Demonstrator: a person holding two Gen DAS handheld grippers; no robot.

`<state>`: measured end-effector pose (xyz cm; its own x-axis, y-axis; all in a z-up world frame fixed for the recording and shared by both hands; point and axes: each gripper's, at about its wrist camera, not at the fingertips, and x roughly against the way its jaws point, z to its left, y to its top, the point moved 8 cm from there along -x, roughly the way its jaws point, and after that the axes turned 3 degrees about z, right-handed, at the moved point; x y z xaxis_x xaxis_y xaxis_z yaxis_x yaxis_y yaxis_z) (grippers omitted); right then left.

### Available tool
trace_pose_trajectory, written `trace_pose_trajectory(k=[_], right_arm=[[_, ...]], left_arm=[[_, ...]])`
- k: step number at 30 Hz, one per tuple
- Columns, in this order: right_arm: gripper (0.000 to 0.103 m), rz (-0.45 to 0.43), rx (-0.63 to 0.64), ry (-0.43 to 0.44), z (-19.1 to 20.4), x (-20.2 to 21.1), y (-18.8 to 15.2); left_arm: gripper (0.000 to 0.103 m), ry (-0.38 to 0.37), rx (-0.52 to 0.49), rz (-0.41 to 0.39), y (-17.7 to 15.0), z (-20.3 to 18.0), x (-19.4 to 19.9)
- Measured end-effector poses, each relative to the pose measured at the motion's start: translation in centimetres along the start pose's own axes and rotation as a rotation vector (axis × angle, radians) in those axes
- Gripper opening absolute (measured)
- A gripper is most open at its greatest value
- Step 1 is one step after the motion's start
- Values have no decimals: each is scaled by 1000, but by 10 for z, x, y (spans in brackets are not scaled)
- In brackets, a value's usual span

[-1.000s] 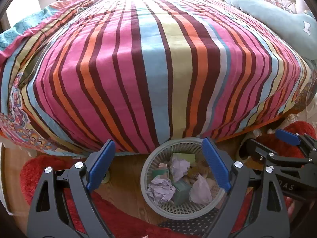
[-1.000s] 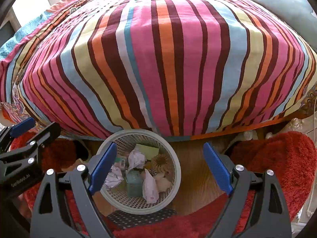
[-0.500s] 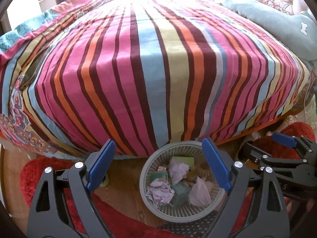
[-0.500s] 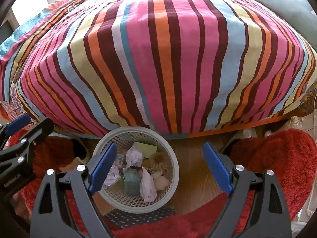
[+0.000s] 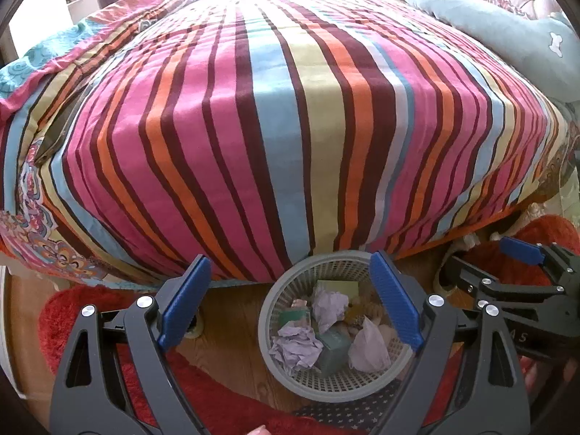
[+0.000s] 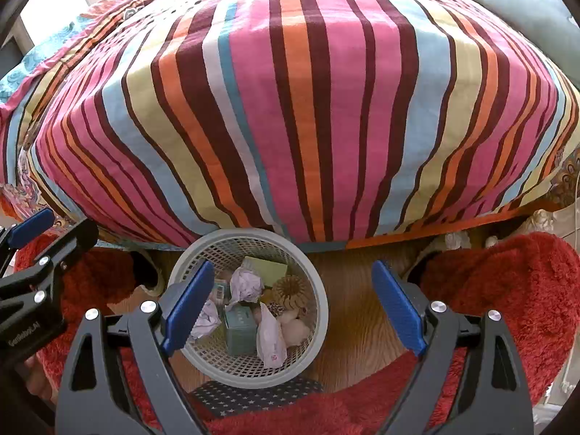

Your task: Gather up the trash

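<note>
A grey mesh waste basket (image 5: 290, 377) stands on the wooden floor at the foot of the bed; it also shows in the right wrist view (image 6: 319, 340). It holds crumpled paper (image 5: 295, 348), a teal box (image 6: 239, 330), a yellow-green pad (image 6: 268, 268) and other scraps. My left gripper (image 5: 290, 304) is open and empty above the basket's left side. My right gripper (image 6: 293, 304) is open and empty above the basket's right side. Each gripper shows at the edge of the other's view.
A bed with a striped cover (image 5: 282, 116) fills the upper view and overhangs the basket. A pale blue pillow (image 5: 514, 25) lies at its far right. Red shaggy rugs (image 6: 514, 290) lie on both sides of the floor. A dark starred mat (image 6: 253, 395) lies under the basket.
Both grippers have drawn back and up a little, so the basket sits slightly lower and smaller in both views. Both stay open and empty.
</note>
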<state>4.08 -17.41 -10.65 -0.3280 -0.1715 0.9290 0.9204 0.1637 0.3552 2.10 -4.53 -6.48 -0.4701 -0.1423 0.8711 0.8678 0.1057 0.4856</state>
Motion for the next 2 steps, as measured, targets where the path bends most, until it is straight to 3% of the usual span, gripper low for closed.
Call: trace_pose_trajectory(k=[2], right_arm=[[84,1,2,-1,1,0,0]], left_arm=[[87,-13,1,3,-1,-1,-1]])
